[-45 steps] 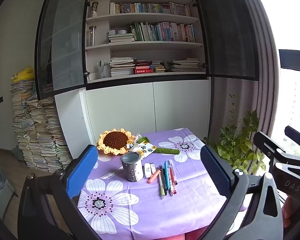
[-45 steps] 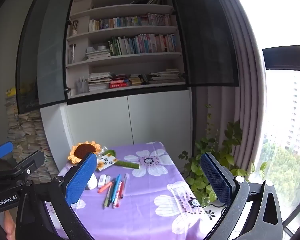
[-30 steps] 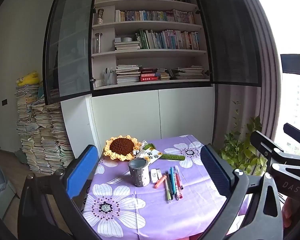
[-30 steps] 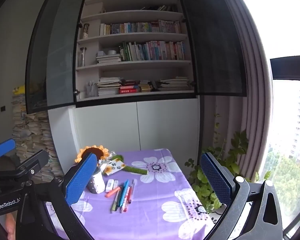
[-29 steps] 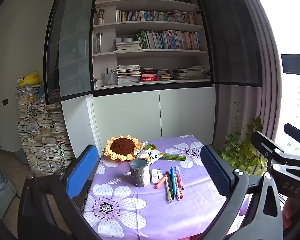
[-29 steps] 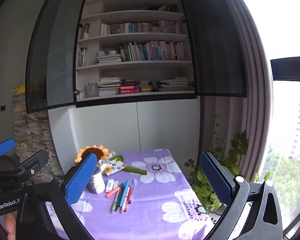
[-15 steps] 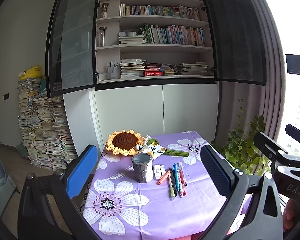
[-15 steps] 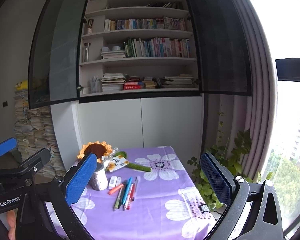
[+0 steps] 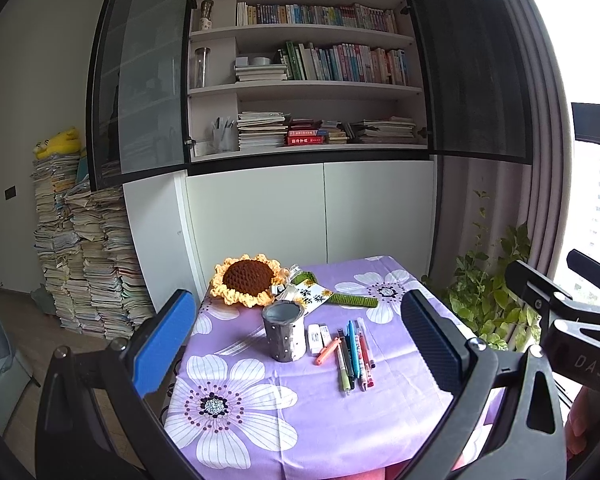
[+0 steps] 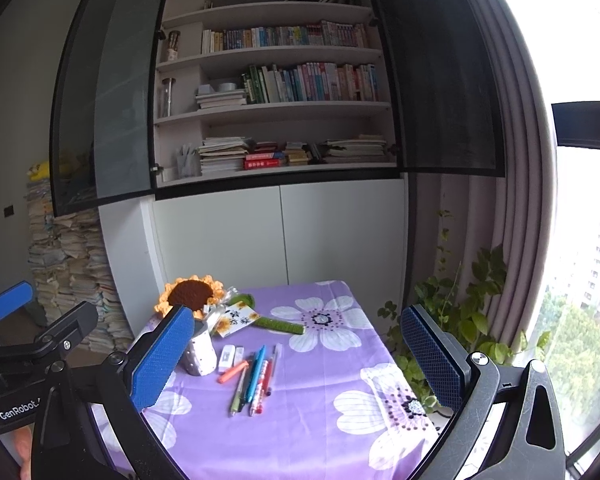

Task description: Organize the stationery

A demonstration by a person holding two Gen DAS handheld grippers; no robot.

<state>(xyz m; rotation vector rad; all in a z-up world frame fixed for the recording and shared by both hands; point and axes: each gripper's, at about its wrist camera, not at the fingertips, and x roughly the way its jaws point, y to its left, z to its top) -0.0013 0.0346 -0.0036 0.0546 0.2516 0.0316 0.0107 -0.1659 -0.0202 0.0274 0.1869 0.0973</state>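
A grey perforated pen cup (image 9: 284, 336) stands on a small table with a purple flowered cloth (image 9: 300, 408). To its right lie two white erasers (image 9: 318, 336), an orange marker (image 9: 327, 352) and several pens (image 9: 356, 354). The right wrist view shows the cup (image 10: 199, 354), the orange marker (image 10: 232, 372) and the pens (image 10: 254, 380) too. My left gripper (image 9: 300, 344) is open and empty, held back above the table's near side. My right gripper (image 10: 300, 354) is open and empty, to the right of the left one.
A crocheted sunflower (image 9: 246, 280), a printed card (image 9: 310, 295) and a green ruler (image 9: 352, 300) lie at the table's far side. Behind stand a white cabinet and bookshelf (image 9: 300, 80), paper stacks (image 9: 80, 264) at left, a potted plant (image 9: 488, 304) and window at right.
Both grippers have tilted down and drawn a little closer, so the table sits higher and larger in view. Nothing on the table has moved.
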